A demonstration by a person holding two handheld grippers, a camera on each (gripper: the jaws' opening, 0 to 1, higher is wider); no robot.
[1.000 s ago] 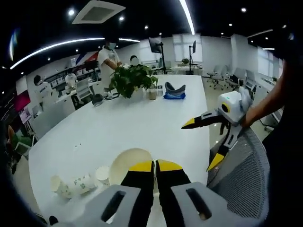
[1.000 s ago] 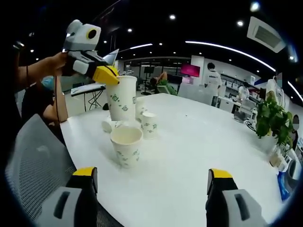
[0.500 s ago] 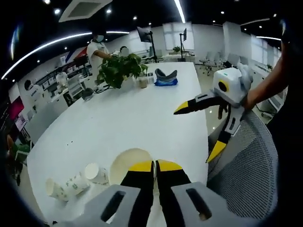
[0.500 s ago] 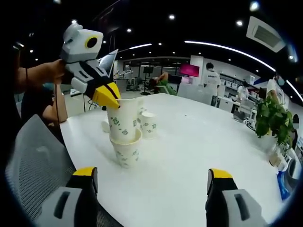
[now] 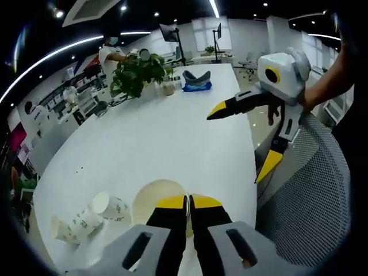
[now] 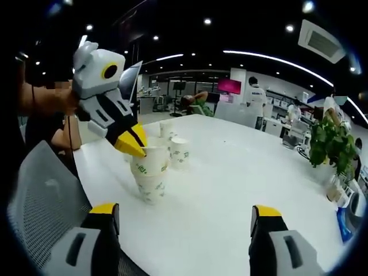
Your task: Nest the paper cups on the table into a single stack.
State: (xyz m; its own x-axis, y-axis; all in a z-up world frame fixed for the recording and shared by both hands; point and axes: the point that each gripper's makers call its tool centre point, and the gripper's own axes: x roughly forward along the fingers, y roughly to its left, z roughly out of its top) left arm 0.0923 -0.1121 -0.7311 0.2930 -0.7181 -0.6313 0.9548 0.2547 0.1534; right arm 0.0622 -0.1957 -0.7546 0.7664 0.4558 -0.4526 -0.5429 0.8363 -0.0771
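left gripper (image 6: 137,147): left of right gripper view, jaws pinched together, tilted down | right gripper (image 6: 184,221): jaws spread wide at bottom of frame, level, nothing between them

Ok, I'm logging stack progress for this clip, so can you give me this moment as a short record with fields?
left gripper: jaws shut on the rim of the held cup
held cup: pushed into the standing cup, rim showing above it
stack: two cups nested, upright on the table
loose cups: one upright cup behind the stack, another behind that; two lie on their sides in the left gripper view
right gripper: open, holding nothing
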